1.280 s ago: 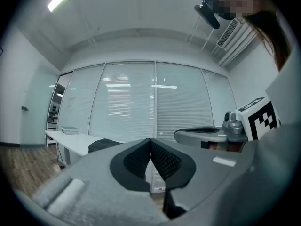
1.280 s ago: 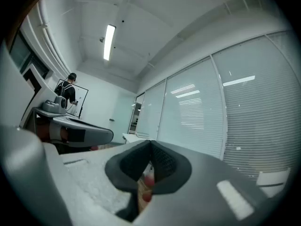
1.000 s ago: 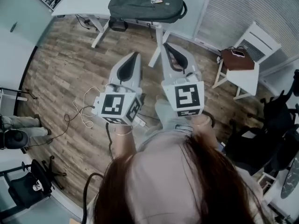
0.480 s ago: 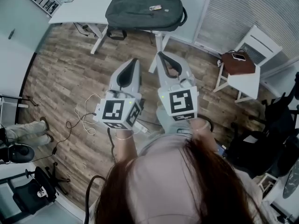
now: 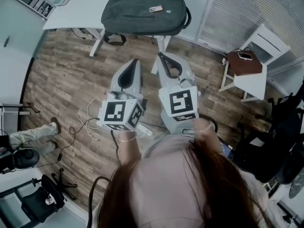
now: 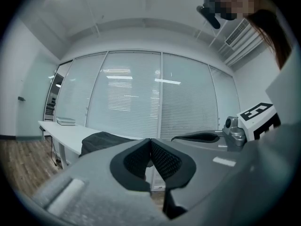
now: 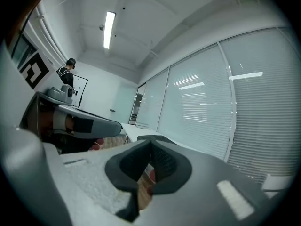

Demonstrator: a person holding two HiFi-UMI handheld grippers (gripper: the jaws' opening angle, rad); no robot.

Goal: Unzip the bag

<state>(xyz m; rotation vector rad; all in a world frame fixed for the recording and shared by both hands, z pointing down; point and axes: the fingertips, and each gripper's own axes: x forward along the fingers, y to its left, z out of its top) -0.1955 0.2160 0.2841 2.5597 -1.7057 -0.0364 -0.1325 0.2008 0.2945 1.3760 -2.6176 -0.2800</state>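
Bag looks zipped, untouched on the table; left gripper and right gripper, short of the table, are pressed together, empty.

white table, dark backpack on it

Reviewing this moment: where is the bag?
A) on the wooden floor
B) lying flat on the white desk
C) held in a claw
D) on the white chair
B: the bag lies flat on the white desk, with nothing gripping it.
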